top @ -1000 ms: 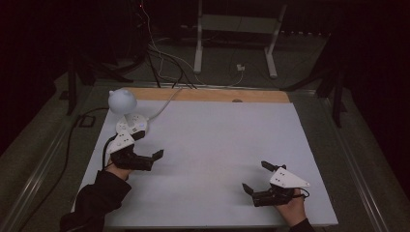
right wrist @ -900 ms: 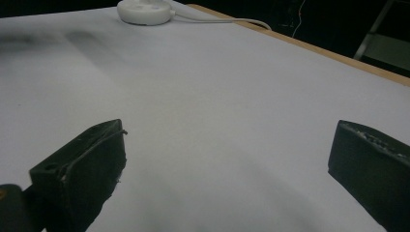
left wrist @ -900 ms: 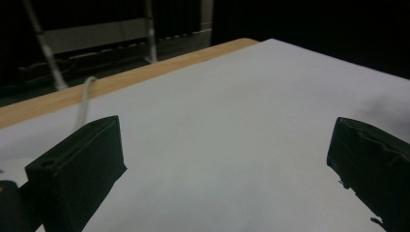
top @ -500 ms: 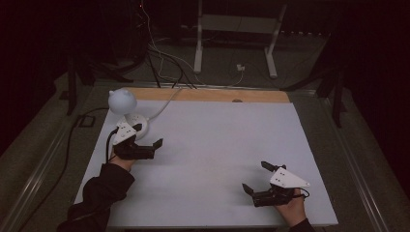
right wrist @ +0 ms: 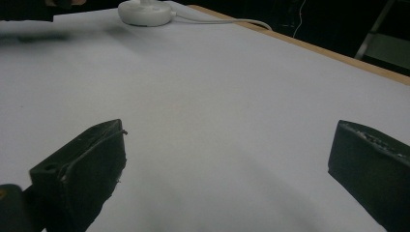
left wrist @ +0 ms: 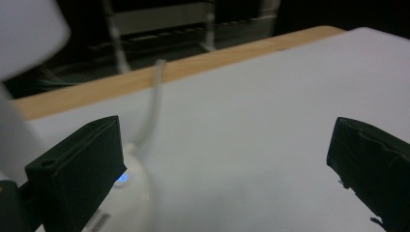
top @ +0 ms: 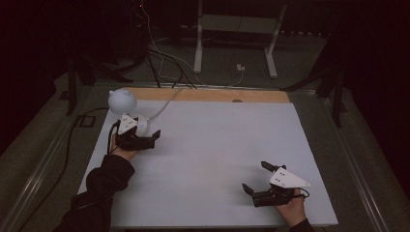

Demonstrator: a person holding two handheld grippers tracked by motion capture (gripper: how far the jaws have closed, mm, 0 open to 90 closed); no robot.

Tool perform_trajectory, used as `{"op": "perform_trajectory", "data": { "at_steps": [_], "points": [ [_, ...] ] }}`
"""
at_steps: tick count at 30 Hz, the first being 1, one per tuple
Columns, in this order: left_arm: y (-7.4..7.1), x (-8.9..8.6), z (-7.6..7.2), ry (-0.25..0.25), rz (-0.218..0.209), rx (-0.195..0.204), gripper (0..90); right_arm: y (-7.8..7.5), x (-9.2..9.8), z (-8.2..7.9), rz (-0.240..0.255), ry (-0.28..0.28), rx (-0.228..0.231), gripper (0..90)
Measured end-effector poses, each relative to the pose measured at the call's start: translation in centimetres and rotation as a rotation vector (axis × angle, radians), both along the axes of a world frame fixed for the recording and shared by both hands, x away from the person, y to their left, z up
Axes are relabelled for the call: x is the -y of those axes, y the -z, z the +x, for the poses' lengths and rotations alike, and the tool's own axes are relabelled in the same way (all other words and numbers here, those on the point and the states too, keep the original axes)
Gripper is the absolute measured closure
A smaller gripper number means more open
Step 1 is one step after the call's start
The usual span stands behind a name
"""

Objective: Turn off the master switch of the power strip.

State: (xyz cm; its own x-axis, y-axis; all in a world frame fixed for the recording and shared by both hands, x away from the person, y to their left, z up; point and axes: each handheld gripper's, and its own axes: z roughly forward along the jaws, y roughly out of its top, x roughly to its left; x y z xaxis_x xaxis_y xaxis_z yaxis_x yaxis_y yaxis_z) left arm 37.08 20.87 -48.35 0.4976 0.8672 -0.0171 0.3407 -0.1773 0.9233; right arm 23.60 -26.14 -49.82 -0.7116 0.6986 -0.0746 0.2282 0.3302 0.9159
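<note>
White table sheet (top: 212, 154) spread under both claws, bare between them. Wooden strip (top: 208, 94) along far edge, beyond both claws. Metal stand legs (top: 232, 43) and loose cables (top: 159, 58) on dark floor past that, well apart from either claw.

White desk lamp (top: 126, 108) at far left of table: round head (top: 121, 99) just beyond left claw, round base (left wrist: 123, 193) right by its left jaw, small blue light (left wrist: 121, 178) on base top. Touching or not, cannot tell. Base partly hidden behind that jaw in left gripper view. White lamp cord (left wrist: 152, 104) running from base away from claw toward wooden strip, then off table.

Left gripper (top: 147, 140) held low over sheet beside lamp base, jaws wide apart, nothing between. Grey plate on top, dark sleeve (top: 96, 188) trailing back.

Right gripper (top: 256, 179) near front right of table, well apart from lamp, jaws spread wide, nothing between, only bare sheet ahead. Lamp base (right wrist: 145, 10) far ahead-left of right claw in right gripper view, cord curving off to its right.
</note>
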Motion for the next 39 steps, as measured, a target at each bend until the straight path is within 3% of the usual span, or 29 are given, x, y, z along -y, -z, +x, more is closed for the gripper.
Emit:
{"op": "perform_trajectory", "data": {
  "at_steps": [4, 6, 15, 20, 22, 28, 30, 32, 39],
  "points": [
    [0.3, -0.2, 0.6, -0.022, 0.001, -0.028, 0.4, 0.0, 0.0, 0.0, -0.001, 0.000, 0.001, 0.0],
    [0.4, -0.2, 0.8, -0.029, 0.005, -0.038, 5.6, 0.0, 0.0, 0.0, 0.002, 0.001, 0.002, 0.0],
    [0.8, -0.7, 1.6, -0.081, 0.010, -0.043, 16.8, 0.0, 0.1, 0.0, 0.003, 0.001, 0.003, 0.0],
    [1.0, -0.7, 2.0, -0.119, 0.032, -0.041, 28.2, 0.0, 0.1, 0.0, 0.001, 0.003, 0.000, 0.0],
    [1.1, -0.8, 2.2, -0.127, 0.029, -0.045, 37.1, 0.0, 0.1, 0.0, 0.002, 0.002, 0.005, 0.0],
    [1.5, -0.6, 2.6, -0.155, 0.080, -0.037, 57.3, 0.0, 0.1, 0.1, 0.005, 0.002, -0.001, 0.0],
    [1.6, -0.6, 2.7, -0.169, 0.092, -0.031, 59.0, 0.0, 0.1, 0.1, 0.004, 0.003, 0.000, 0.0],
    [1.7, -0.6, 2.8, -0.186, 0.121, -0.025, 67.2, 0.0, 0.1, 0.0, 0.007, 0.002, 0.002, 0.0],
    [2.2, -0.9, 3.2, -0.227, 0.153, -0.038, 80.2, 0.0, 0.1, 0.0, 0.004, 0.003, 0.003, 0.0]
  ]
}}
